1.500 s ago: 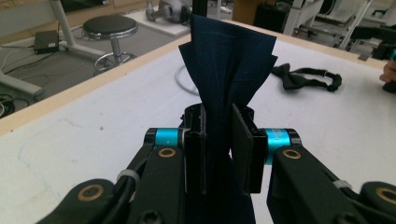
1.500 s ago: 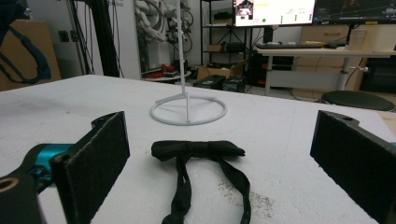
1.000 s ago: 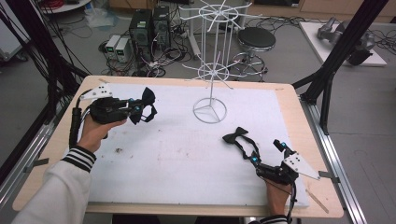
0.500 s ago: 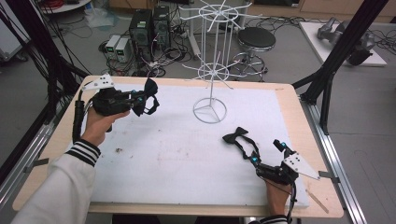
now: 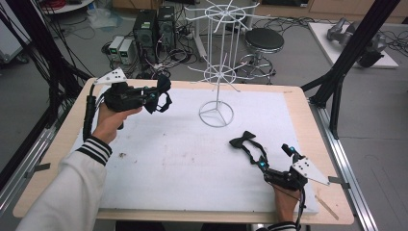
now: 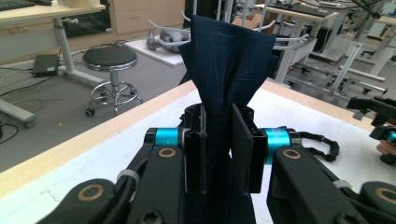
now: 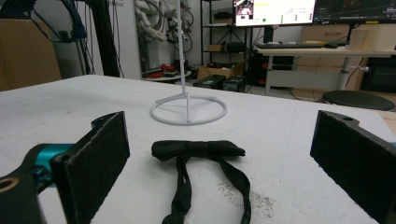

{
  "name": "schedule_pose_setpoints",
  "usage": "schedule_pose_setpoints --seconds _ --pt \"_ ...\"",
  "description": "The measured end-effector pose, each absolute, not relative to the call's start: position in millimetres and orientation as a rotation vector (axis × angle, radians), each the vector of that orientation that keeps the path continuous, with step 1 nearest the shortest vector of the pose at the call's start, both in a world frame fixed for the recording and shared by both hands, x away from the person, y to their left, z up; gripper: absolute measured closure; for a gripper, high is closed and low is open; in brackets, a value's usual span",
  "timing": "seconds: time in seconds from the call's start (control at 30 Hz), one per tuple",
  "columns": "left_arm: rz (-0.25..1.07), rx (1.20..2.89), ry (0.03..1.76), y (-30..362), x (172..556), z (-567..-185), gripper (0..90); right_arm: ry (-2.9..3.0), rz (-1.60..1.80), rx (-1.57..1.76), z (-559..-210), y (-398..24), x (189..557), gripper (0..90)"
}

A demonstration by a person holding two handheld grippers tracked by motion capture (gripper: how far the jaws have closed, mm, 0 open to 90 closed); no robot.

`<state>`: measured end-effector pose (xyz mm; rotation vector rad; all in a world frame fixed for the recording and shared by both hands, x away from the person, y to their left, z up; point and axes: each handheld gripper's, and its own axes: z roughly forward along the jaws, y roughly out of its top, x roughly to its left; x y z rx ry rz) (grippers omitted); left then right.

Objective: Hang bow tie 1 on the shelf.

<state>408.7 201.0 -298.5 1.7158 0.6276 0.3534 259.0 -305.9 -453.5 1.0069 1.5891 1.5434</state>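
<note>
My left gripper [image 5: 160,95] is held above the far left of the white mat, shut on a dark navy bow tie [image 5: 163,85] whose strap loops down beneath it. In the left gripper view the navy bow tie [image 6: 229,60] stands up between the closed jaws of that gripper [image 6: 218,140]. A black bow tie [image 5: 242,140] lies flat on the mat at front right, straps trailing toward my right gripper [image 5: 273,156], which is open just behind it. From the right gripper view the black bow tie [image 7: 198,149] rests between the wide-apart pads [image 7: 95,158], untouched.
A white wire display stand [image 5: 216,72] rises from a ring base [image 5: 216,115] at the mat's far middle, also seen as the ring base [image 7: 189,109]. The white mat [image 5: 168,163] covers a wooden table. A stool [image 5: 264,41], computers [image 5: 154,24] and a black frame post [image 5: 346,62] stand beyond.
My left gripper has risen and moved right and farther away, toward the stand, carrying the navy bow tie. The right gripper and the black bow tie have stayed put.
</note>
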Motion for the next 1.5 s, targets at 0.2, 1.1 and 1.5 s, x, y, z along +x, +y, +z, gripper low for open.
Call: schedule_pose_setpoints --seconds 0.2,1.1,1.5 --pt "0.357 1.716 0.628 192.1 414.5 -295.5 75.7 1.586 1.547 1.018 -453.6 -306.1 259.1 3.8" --pt "0.369 1.690 0.628 166.0 435.6 -281.7 75.8 1.575 1.549 1.007 -453.9 -306.9 258.9 3.8" --pt "0.383 1.677 0.633 150.7 439.0 -272.3 75.7 1.578 1.551 1.010 -453.9 -307.0 258.7 3.8"
